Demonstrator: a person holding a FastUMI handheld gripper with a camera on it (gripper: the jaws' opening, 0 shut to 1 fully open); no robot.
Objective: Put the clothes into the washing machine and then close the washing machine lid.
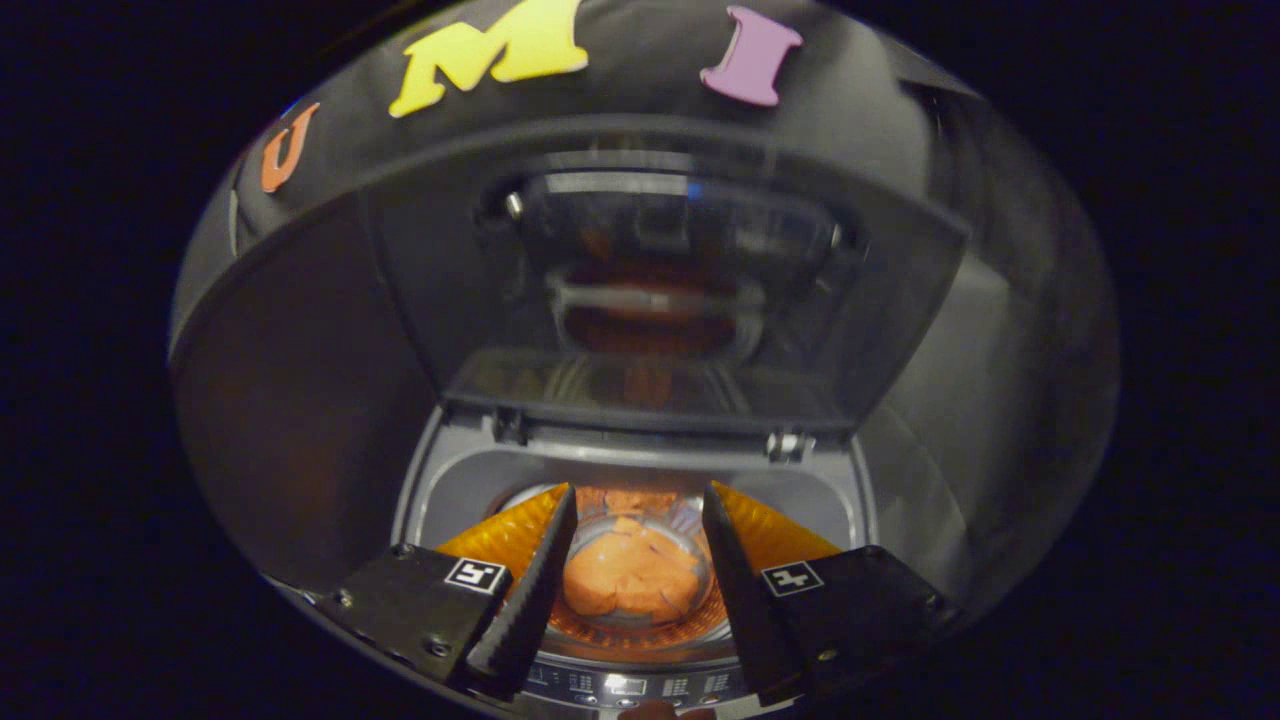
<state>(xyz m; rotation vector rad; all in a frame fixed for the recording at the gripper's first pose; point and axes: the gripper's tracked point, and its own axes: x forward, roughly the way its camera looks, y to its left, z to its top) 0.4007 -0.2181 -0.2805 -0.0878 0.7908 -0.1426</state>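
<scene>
In the gripper view we look down into a top-loading washing machine [640, 470] whose opening sits just ahead of and below our gripper [638, 505]. Our two fingers stand apart with a clear gap between them, and nothing is clamped in that gap; each finger shows a dark ribbed pad [530, 590] on its inner face and an orange shell behind it, and each black finger base carries a small square black-and-white marker [475, 574]. Between the fingers, lower down inside the machine, we see the orange clothes [632, 578] lying bunched in the drum [640, 625], whose wall glows orange around them. The clothes do not touch the fingers; they lie well beneath the tips. Beyond the fingers the washing machine lid [660, 300] stands raised, tilted back on two hinges [785, 445] at the rear edge of the grey top. The lid is dark and see-through, with a handle-like bar across its middle, and we make out a dim orange reflection in its pane. At the near edge of the machine, just below the finger bases, a control panel [628, 686] with small buttons and a little display shows. Behind the lid hangs the black cloth wall [860, 110] of the booth, and the light is low everywhere except inside the drum.
</scene>
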